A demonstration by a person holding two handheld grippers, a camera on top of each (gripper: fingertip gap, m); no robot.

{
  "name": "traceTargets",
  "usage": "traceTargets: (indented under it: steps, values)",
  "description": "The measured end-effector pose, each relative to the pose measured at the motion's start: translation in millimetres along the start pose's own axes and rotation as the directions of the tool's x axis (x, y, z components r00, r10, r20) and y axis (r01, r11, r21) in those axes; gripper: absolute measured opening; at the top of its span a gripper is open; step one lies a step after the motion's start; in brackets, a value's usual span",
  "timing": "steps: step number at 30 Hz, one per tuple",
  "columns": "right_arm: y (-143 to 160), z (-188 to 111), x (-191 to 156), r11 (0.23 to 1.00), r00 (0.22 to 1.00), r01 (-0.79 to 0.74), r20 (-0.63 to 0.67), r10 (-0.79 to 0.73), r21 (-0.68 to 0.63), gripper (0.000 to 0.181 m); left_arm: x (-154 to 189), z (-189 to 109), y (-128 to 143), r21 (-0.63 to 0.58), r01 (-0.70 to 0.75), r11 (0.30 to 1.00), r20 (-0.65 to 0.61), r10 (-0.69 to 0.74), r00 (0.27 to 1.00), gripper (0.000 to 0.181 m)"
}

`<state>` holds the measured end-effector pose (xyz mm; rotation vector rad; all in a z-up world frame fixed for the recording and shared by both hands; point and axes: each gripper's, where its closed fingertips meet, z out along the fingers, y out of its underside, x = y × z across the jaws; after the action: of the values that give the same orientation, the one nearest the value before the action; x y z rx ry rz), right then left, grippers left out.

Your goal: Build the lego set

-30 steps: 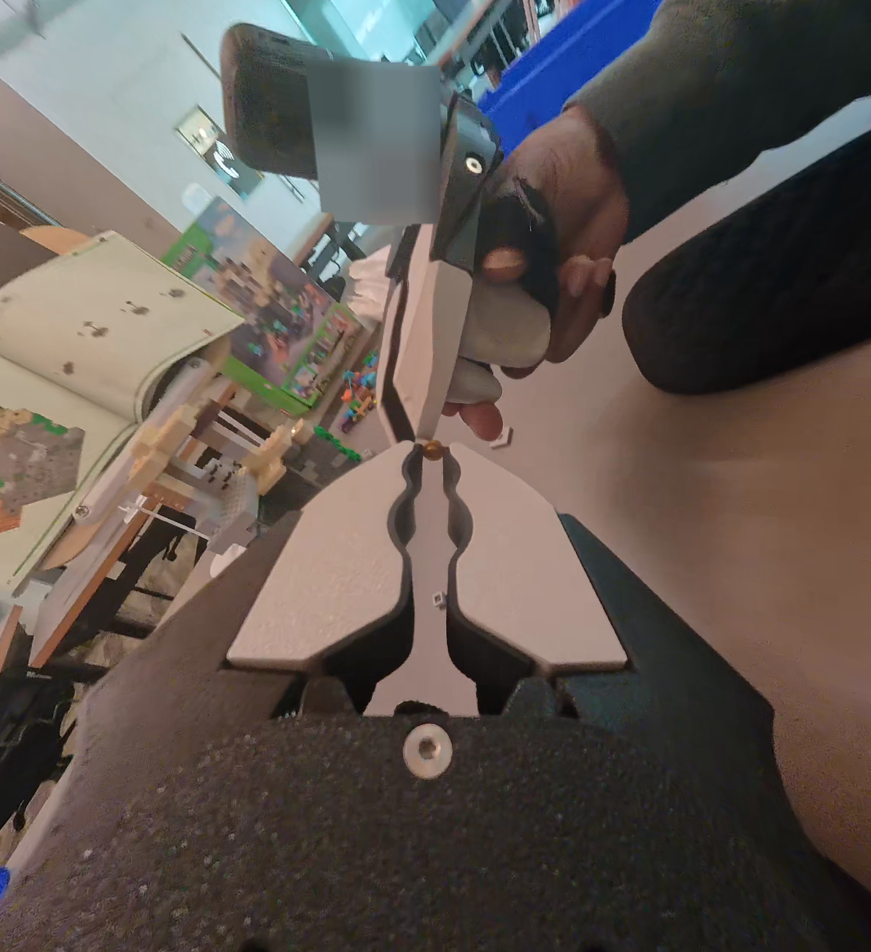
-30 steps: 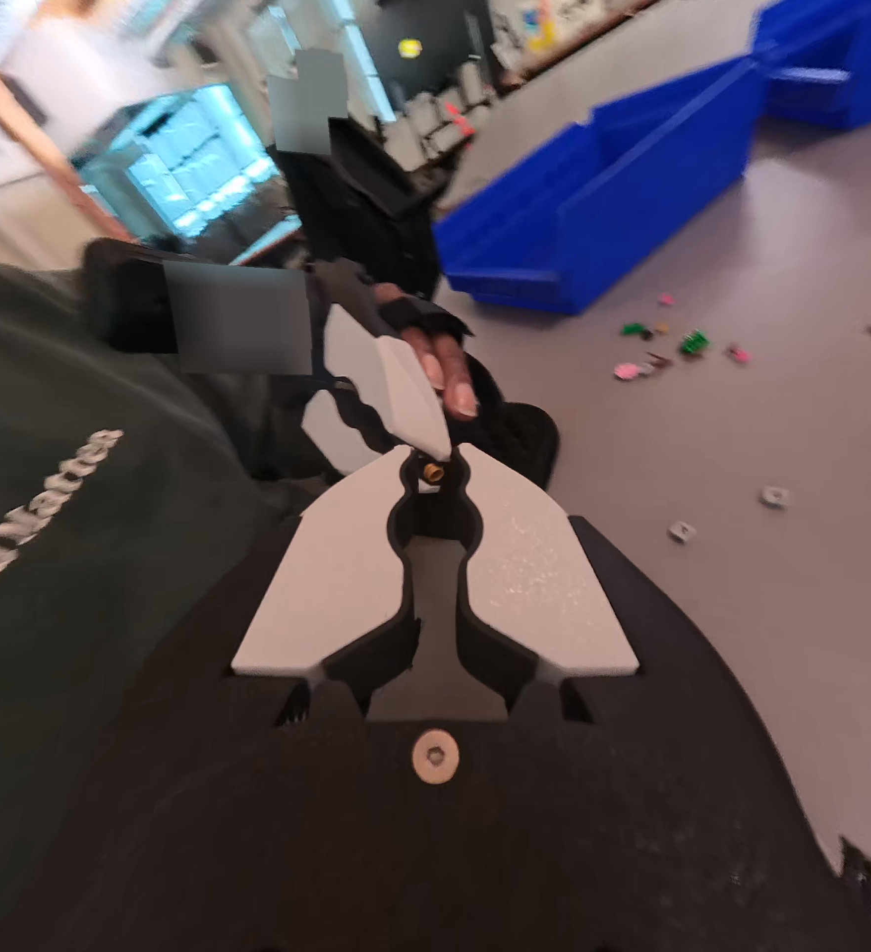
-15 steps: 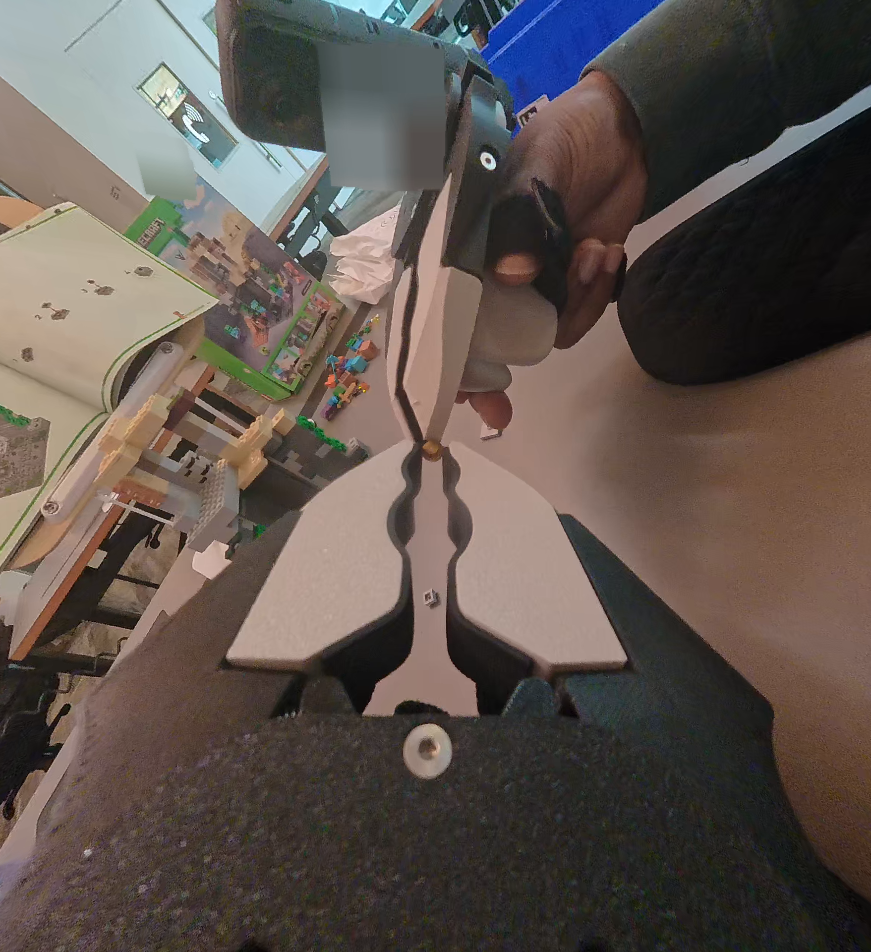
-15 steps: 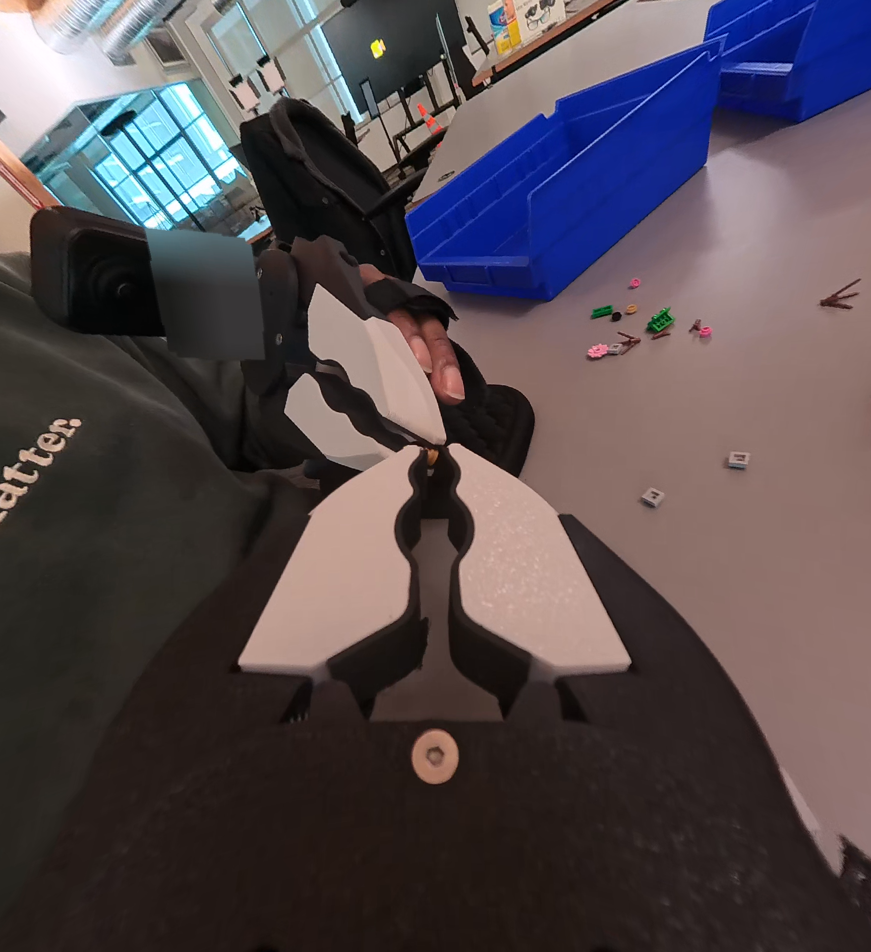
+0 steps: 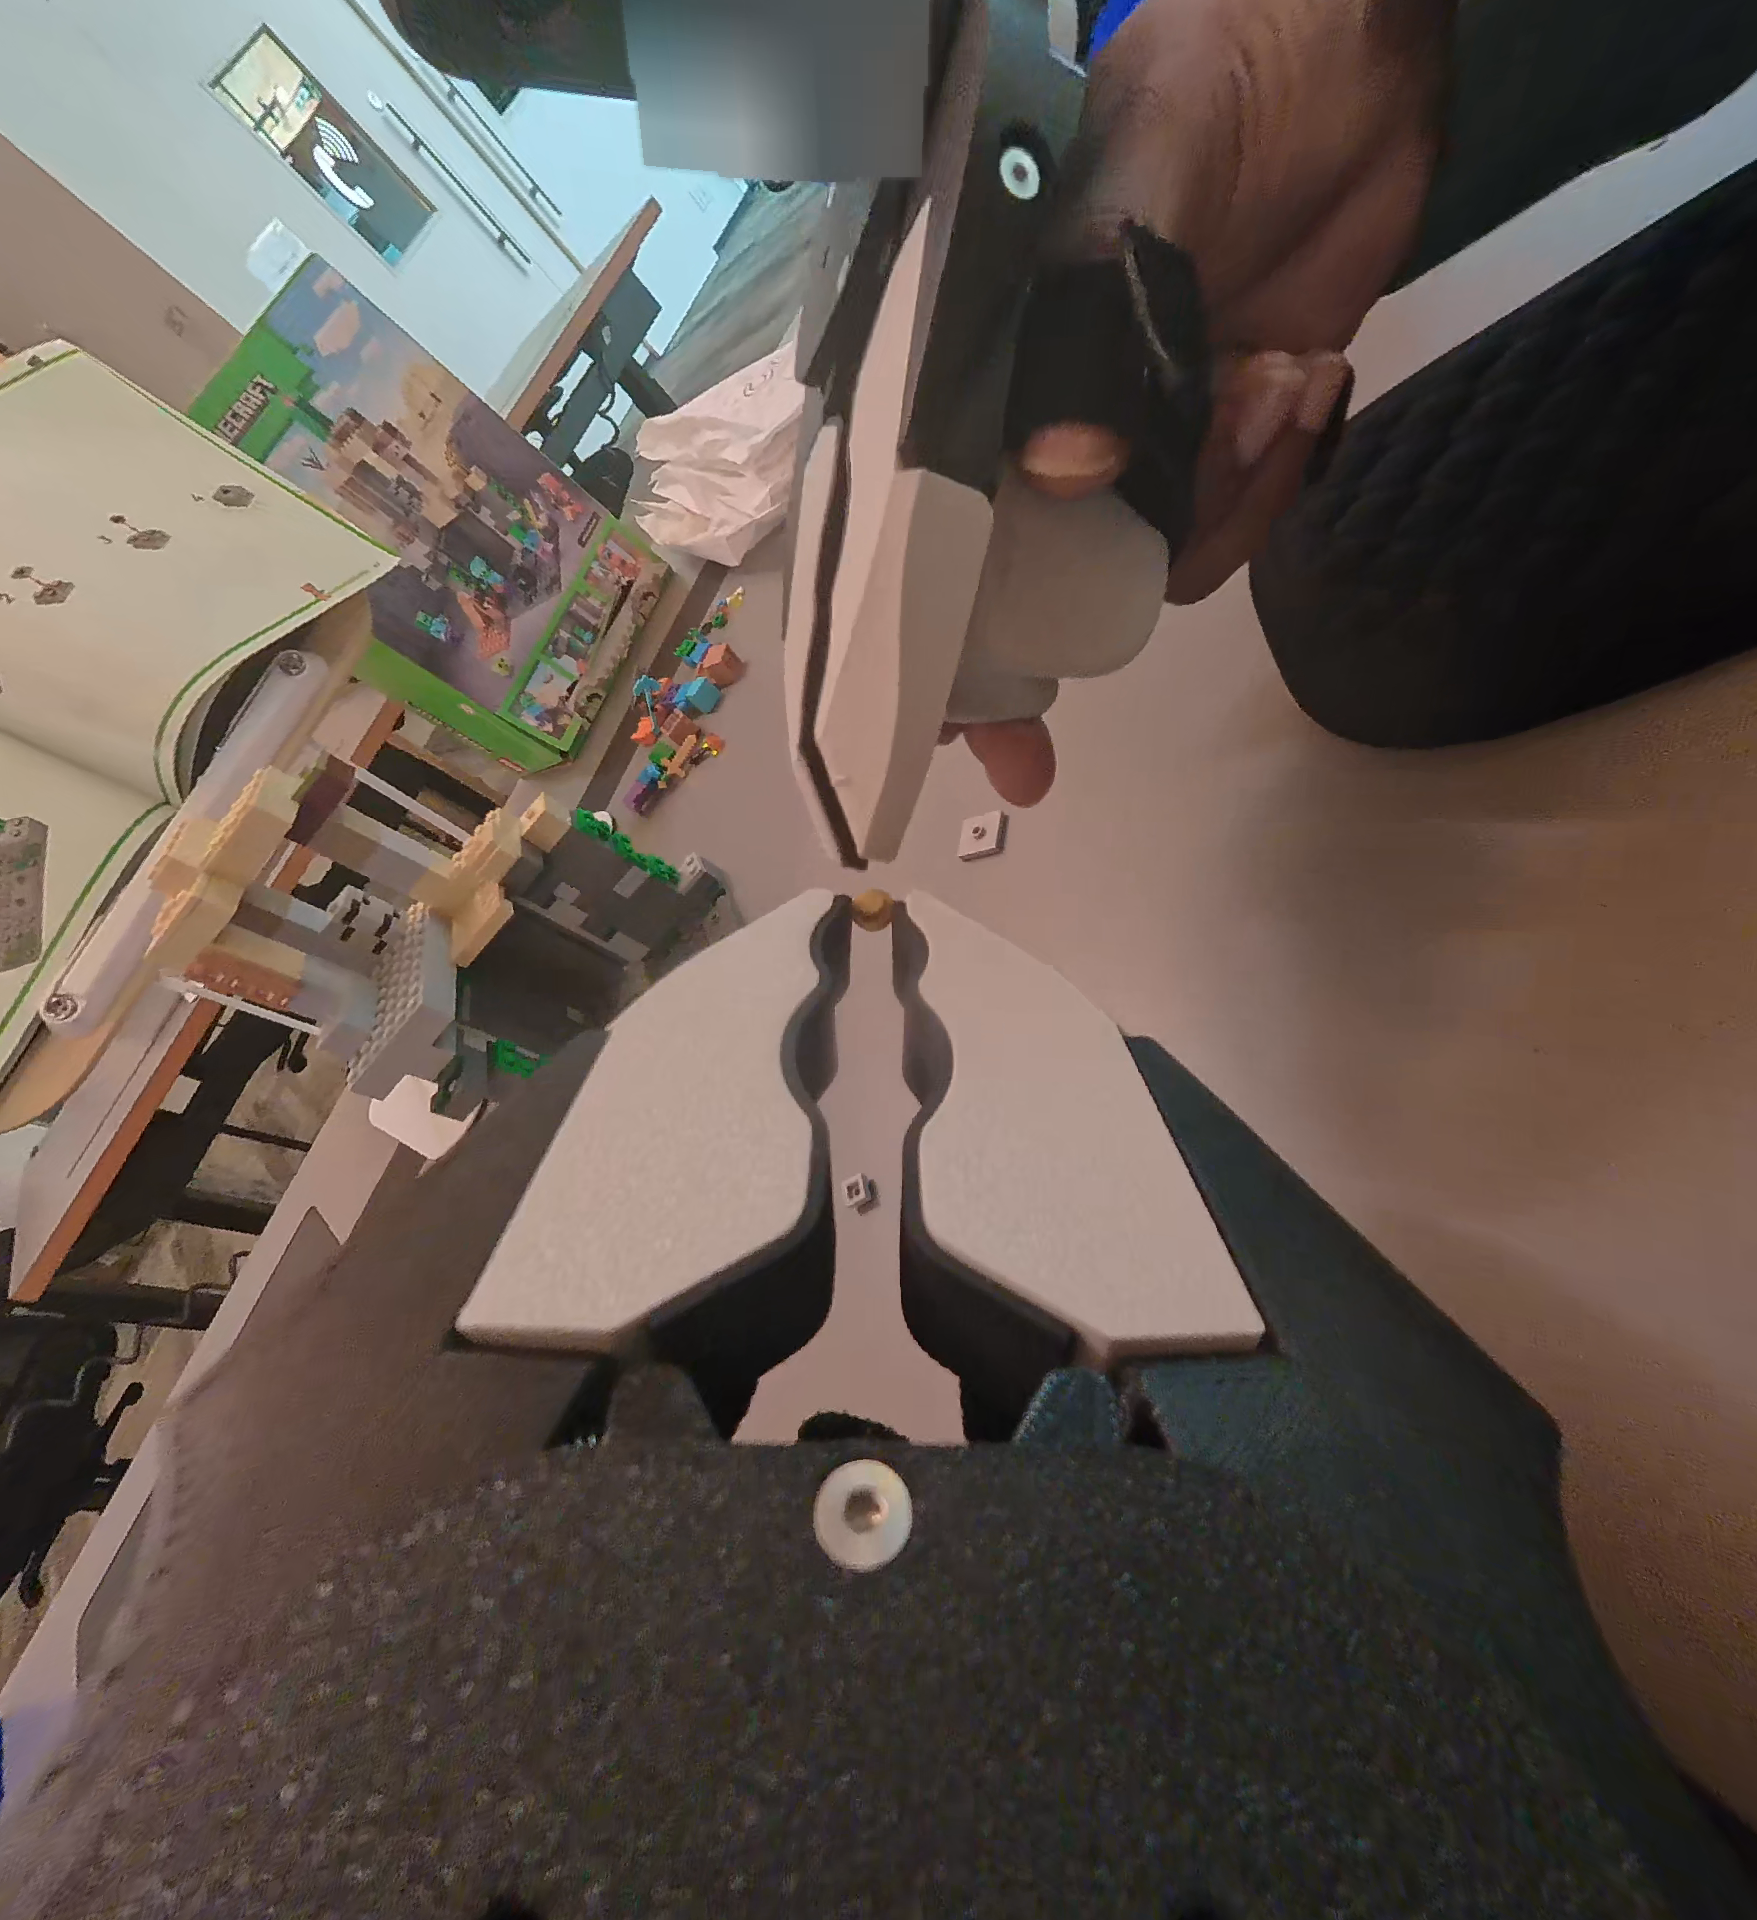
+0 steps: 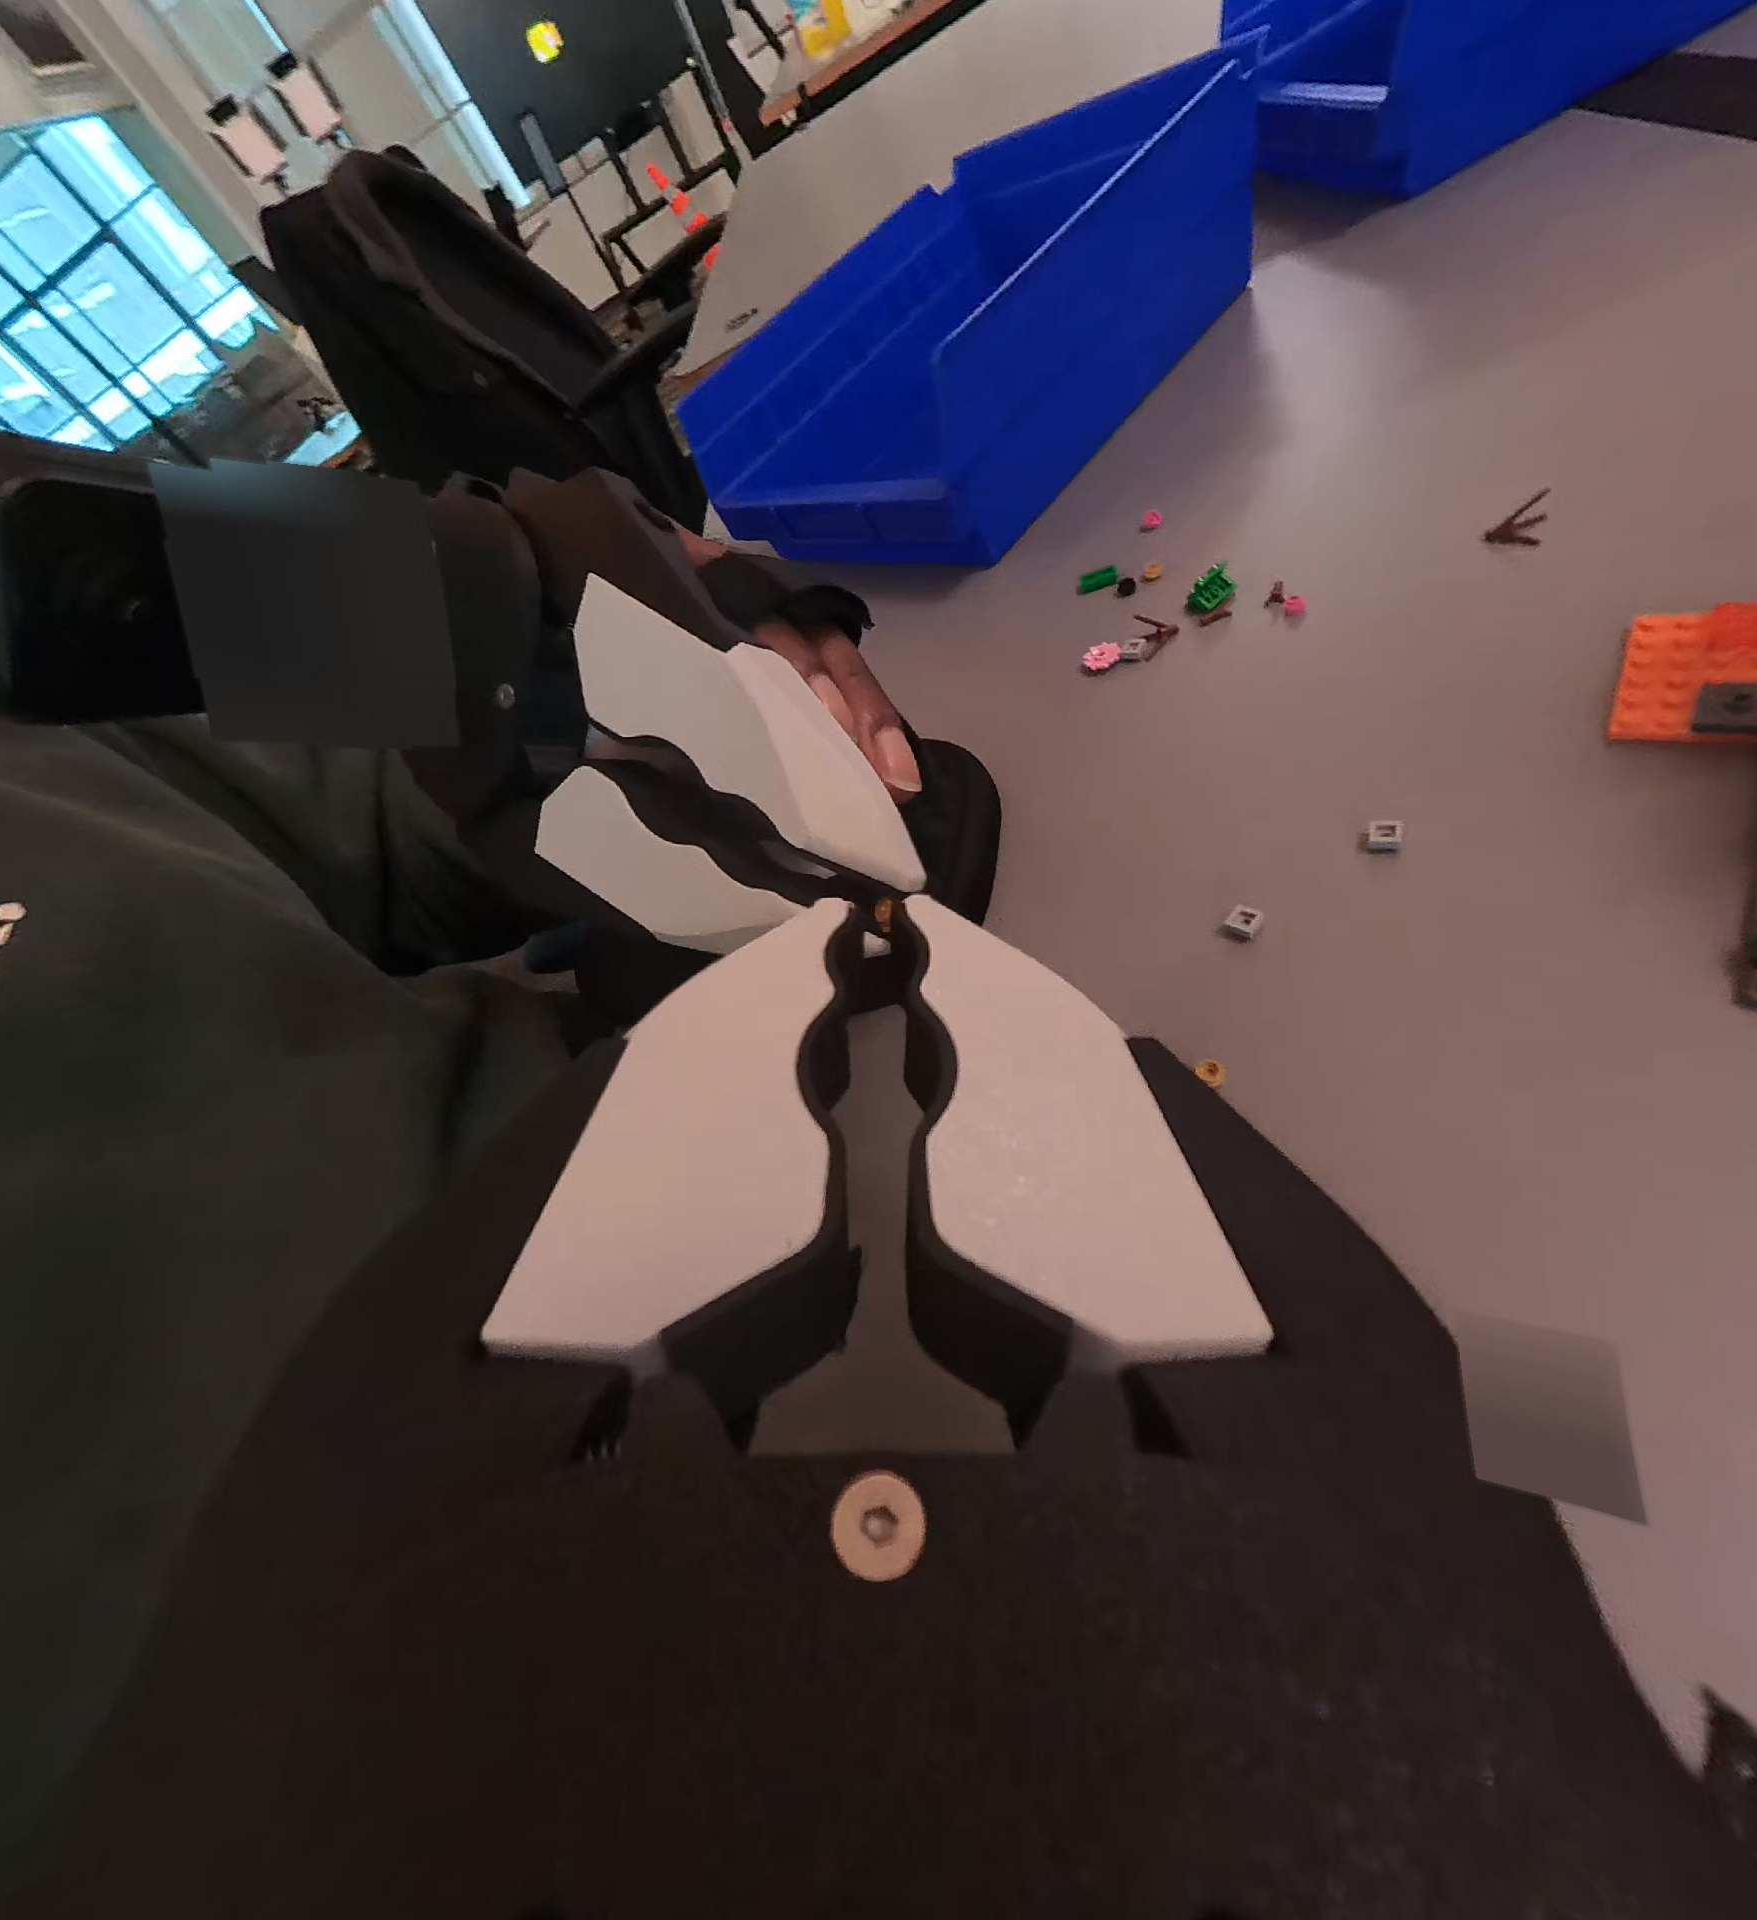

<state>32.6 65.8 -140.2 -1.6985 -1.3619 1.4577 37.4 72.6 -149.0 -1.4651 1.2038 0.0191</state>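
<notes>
Left claw (image 5: 871, 906) pinches a small gold stud (image 5: 870, 908); right claw (image 6: 879, 914), pressed together, tips just beside it.

The left gripper (image 5: 869, 902) has matt, finely grained pale plastic fingers (image 5: 666, 1143) on a rough black speckled body with one shiny metal screw (image 5: 861, 1513). The grey tabletop (image 6: 1425, 343) looks smooth (faintly sheened); the blue plastic bins (image 6: 967, 343) are glossy.
</notes>
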Motion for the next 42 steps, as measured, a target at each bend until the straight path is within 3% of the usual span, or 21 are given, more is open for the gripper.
traceTargets:
  steps: [5,18,24,28,34,42]
  values:
    - [6,3,6,1.000,0.997,0.005,-0.074,-0.005,-0.010,0.000,0,1,1,-0.012,0.004,1.000,0.001,-0.004,1.000,0.007]
    - [10,3,10,1.000,0.996,-0.009,-0.094,0.007,-0.017,0.000,3,1,0,-0.009,0.009,1.000,-0.014,-0.009,1.000,0.007]
    - [10,1,10,0.996,0.989,-0.073,-0.136,0.066,-0.043,0.009,3,4,3,-0.037,-0.011,0.999,-0.012,0.011,1.000,0.007]
    - [13,2,14,0.990,0.973,-0.131,-0.200,0.120,-0.046,0.007,3,7,6,-0.070,-0.041,0.997,0.005,0.042,0.999,0.007]
    - [13,2,12,0.975,0.960,-0.219,-0.188,0.209,-0.033,0.008,4,7,5,-0.105,-0.116,0.988,0.032,0.120,0.992,0.007]
    - [12,1,17,0.970,0.938,-0.241,-0.261,0.227,-0.022,0.012,1,10,7,-0.191,-0.219,0.957,0.083,0.238,0.968,0.007]
